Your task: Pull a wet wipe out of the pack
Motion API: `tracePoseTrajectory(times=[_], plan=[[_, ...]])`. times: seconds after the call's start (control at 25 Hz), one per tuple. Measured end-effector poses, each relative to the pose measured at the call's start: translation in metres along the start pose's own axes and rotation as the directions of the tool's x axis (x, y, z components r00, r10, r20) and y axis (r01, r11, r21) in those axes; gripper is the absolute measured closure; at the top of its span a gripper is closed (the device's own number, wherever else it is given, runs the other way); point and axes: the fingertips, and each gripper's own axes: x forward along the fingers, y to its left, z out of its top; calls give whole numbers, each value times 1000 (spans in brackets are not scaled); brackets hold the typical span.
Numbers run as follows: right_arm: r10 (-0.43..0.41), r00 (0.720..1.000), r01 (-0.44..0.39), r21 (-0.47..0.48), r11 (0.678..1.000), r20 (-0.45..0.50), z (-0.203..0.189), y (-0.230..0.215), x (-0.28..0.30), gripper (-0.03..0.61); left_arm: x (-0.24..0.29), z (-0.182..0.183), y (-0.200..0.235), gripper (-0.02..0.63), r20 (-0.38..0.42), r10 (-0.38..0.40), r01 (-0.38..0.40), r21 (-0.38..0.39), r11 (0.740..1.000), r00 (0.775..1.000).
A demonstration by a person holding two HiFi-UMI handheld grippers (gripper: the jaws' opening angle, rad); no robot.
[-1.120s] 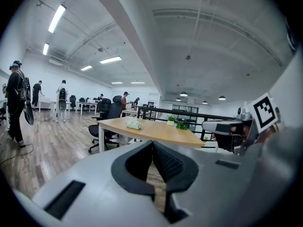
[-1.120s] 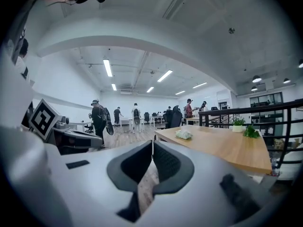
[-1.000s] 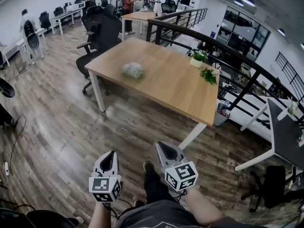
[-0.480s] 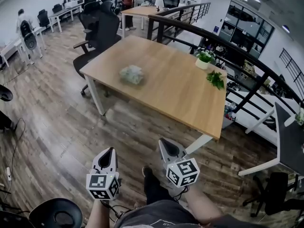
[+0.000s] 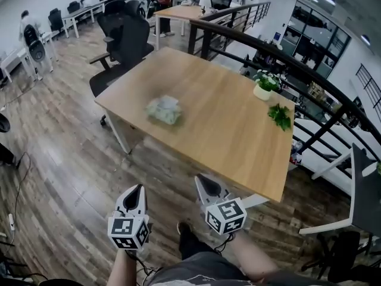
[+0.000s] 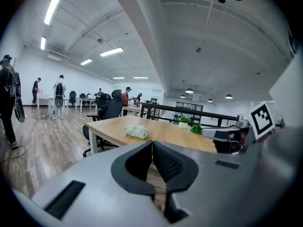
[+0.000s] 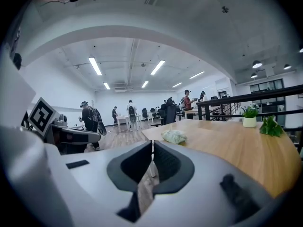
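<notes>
The pack of wet wipes [image 5: 163, 109] lies well apart from you, out on the wooden table [image 5: 232, 137], nearer the table's left end than its middle, with bare wood all round it. That table fills the centre of the head view, and plank floor shows between its near edge and your feet. A black office chair [image 5: 128, 40] stands by its far left corner. A small potted plant [image 5: 265, 87] and a loose green sprig [image 5: 280, 115] sit toward the right side, away from the pack.

You hold your left gripper [image 5: 136, 192] and right gripper [image 5: 204, 182] low in front of you, side by side and aimed toward the table, neither one near the pack. On both, the fingers are pressed together with nothing between them.

The pack is too small and blurred to tell whether its flap is open, and no wipe is in your grasp. So I judge the task not yet begun. You have to reach the table, part the fingers, steady the pack with one gripper, pinch a wipe with the other and draw it out.
</notes>
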Motion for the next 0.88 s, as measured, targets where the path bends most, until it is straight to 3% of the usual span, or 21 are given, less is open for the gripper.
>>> tracePoseTrajectory(times=[0.4, 0.88], plan=[[45, 999, -44, 19, 999, -19, 26, -70, 90, 552, 99, 39, 18, 598, -8, 18, -18, 0, 1000, 1000], [95, 995, -93, 52, 994, -34, 27, -115, 149, 551, 171, 64, 25, 598, 7, 42, -42, -3, 999, 999]])
